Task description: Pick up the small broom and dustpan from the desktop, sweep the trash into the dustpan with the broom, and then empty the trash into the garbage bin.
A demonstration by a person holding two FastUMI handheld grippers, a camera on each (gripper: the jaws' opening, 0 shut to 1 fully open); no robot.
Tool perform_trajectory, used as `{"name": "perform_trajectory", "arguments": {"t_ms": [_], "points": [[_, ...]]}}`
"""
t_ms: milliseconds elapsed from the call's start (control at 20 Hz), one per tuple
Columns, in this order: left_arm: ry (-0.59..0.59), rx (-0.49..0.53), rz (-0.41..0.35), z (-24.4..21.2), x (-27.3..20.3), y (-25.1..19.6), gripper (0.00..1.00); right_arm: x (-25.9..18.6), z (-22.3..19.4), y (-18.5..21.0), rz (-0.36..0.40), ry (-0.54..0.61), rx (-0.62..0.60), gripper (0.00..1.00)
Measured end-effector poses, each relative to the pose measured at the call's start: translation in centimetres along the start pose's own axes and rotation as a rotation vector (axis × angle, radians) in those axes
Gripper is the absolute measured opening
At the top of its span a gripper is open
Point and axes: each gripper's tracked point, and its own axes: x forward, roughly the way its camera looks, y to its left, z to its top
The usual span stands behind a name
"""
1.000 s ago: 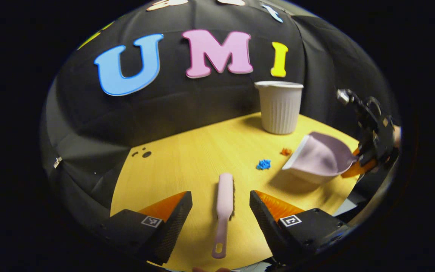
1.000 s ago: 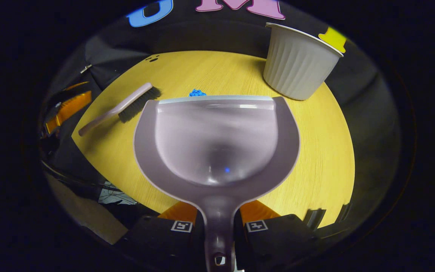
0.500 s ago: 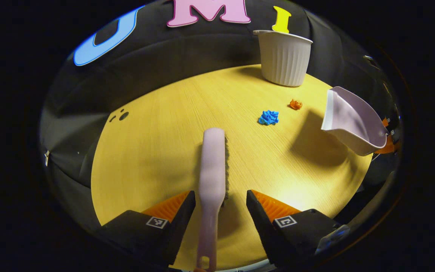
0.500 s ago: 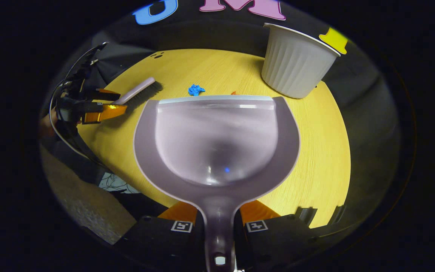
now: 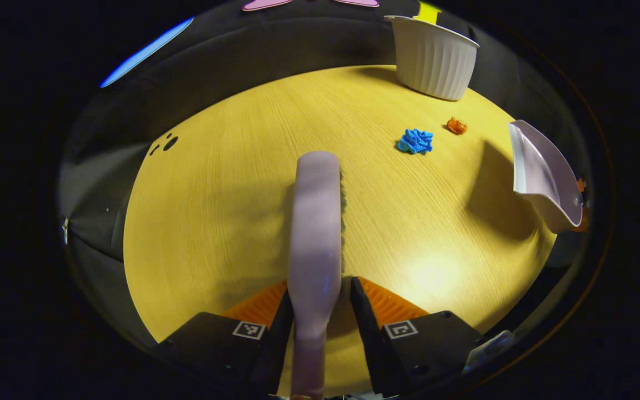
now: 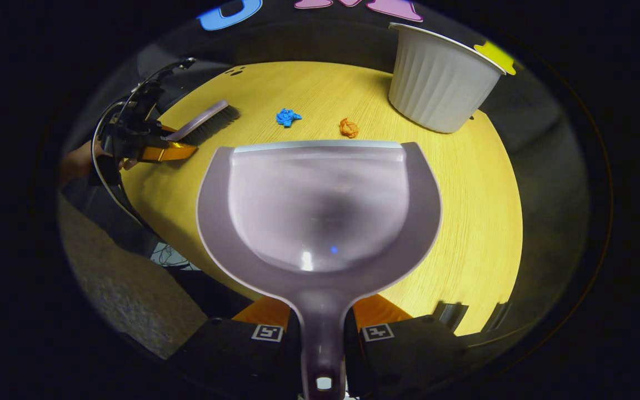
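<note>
The pale pink broom (image 5: pixel 315 222) lies on the yellow table (image 5: pixel 214 211), bristles down, pointing away from me. My left gripper (image 5: pixel 319 294) has its fingers closed against the broom's handle; the right gripper view shows the broom (image 6: pixel 203 121) and left gripper (image 6: pixel 167 145) at the table's left edge. My right gripper (image 6: pixel 321 311) is shut on the handle of the mauve dustpan (image 6: pixel 318 205), held above the table. The dustpan (image 5: pixel 542 178) hangs at the right edge. A blue scrap (image 6: pixel 286 117) and an orange scrap (image 6: pixel 348 128) lie beyond its lip.
A white ribbed bin (image 6: pixel 442 83) stands at the table's far right, behind the scraps. The blue scrap (image 5: pixel 415 141) and orange scrap (image 5: pixel 456 125) lie between broom and bin (image 5: pixel 434 58). A hand (image 6: pixel 78 164) holds the left gripper. Floor lies below the table's near edge.
My left gripper has moved forward along the broom and its fingers have narrowed onto the handle. The dustpan has pulled back slightly, uncovering the orange scrap.
</note>
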Motion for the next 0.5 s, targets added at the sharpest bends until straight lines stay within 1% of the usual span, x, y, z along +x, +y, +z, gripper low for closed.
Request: {"name": "perform_trajectory", "arguments": {"t_ms": [100, 150, 200, 250, 300, 400, 450, 500], "points": [[0.011, -0.014, -0.013, 0.3, 0.1, -0.2, 0.58, 0.0, -0.1, 0.0, 0.007, 0.022, -0.018, 0.36], [0.018, -0.009, -0.013, 0.5, 0.1, -0.3, 0.51, 0.1, -0.2, 0.0, 0.011, 0.037, -0.026, 0.36], [0.031, -0.004, -0.008, 0.5, 0.3, -0.3, 0.39, 0.0, -0.5, 0.1, 0.013, 0.063, -0.032, 0.36], [0.036, 0.01, 0.015, 0.9, 0.4, -0.1, 0.36, 0.0, -0.7, 0.0, 0.011, 0.093, -0.033, 0.33], [0.018, 0.027, 0.038, 1.7, 0.3, 0.0, 0.3, 0.2, -0.9, 0.0, 0.009, 0.12, -0.035, 0.36], [-0.045, 0.065, 0.057, 4.5, 0.3, -0.1, 0.3, 0.4, -1.0, -0.4, 0.013, 0.164, -0.044, 0.35], [-0.065, 0.078, 0.049, 5.9, 0.4, -0.5, 0.3, 0.5, -0.9, -0.6, 0.015, 0.184, -0.049, 0.33], [-0.075, 0.093, 0.038, 6.8, 0.7, -0.8, 0.29, 0.7, -0.9, -0.9, 0.016, 0.204, -0.055, 0.4]]}}
